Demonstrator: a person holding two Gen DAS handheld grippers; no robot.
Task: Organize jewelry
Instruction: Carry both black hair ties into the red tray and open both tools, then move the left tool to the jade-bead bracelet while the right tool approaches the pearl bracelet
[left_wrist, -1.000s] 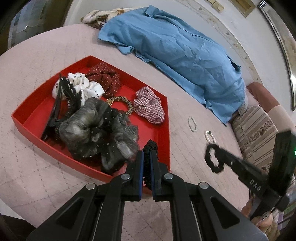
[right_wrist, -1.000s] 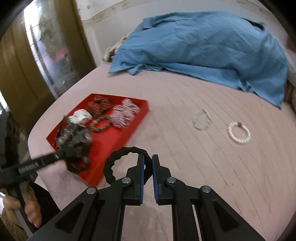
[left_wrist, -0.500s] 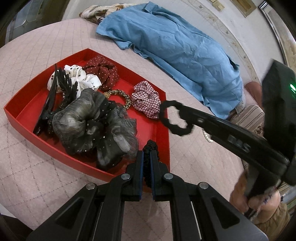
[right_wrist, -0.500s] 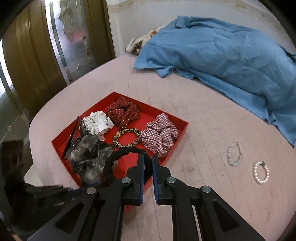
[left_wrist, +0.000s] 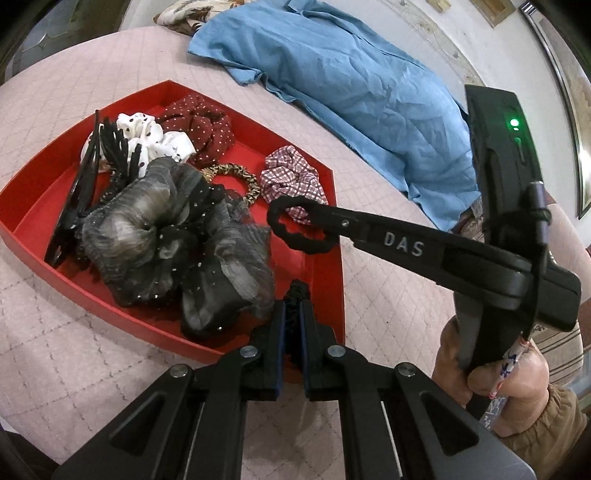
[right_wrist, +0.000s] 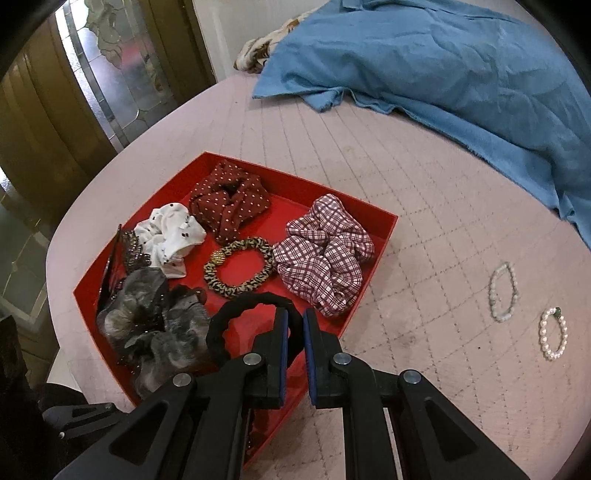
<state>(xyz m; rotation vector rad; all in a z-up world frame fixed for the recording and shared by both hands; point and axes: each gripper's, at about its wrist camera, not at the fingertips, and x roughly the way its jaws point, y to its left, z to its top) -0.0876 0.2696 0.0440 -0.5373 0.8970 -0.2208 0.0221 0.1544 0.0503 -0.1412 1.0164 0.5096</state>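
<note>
A red tray (left_wrist: 22, 206) (right_wrist: 384, 229) holds several hair ties: a grey scrunchie (left_wrist: 166, 236) (right_wrist: 155, 325), a white one (right_wrist: 170, 236), a dark red dotted one (right_wrist: 229, 203), a plaid one (right_wrist: 325, 254), a leopard-print band (right_wrist: 240, 267) and a black claw clip (left_wrist: 79, 192). My left gripper (left_wrist: 293, 314) is shut on a black hair tie (left_wrist: 295, 291) over the tray's near corner. My right gripper (right_wrist: 293, 321) is shut on a black wavy hair band (right_wrist: 229, 328) (left_wrist: 299, 225), held above the tray's right part. Two bead bracelets (right_wrist: 502, 291) (right_wrist: 552, 336) lie on the pink bedspread.
A blue shirt (left_wrist: 354, 85) (right_wrist: 461, 62) is spread over the far side of the bed. A patterned cloth (right_wrist: 258, 55) lies beyond it. A glass door (right_wrist: 110, 66) stands at the left past the bed's edge. A striped cushion (left_wrist: 569, 336) is at the right.
My right gripper has carried the black wavy hair band leftward from beside the bracelets to above the red tray. My left gripper has stayed at the tray's corner, still shut.
</note>
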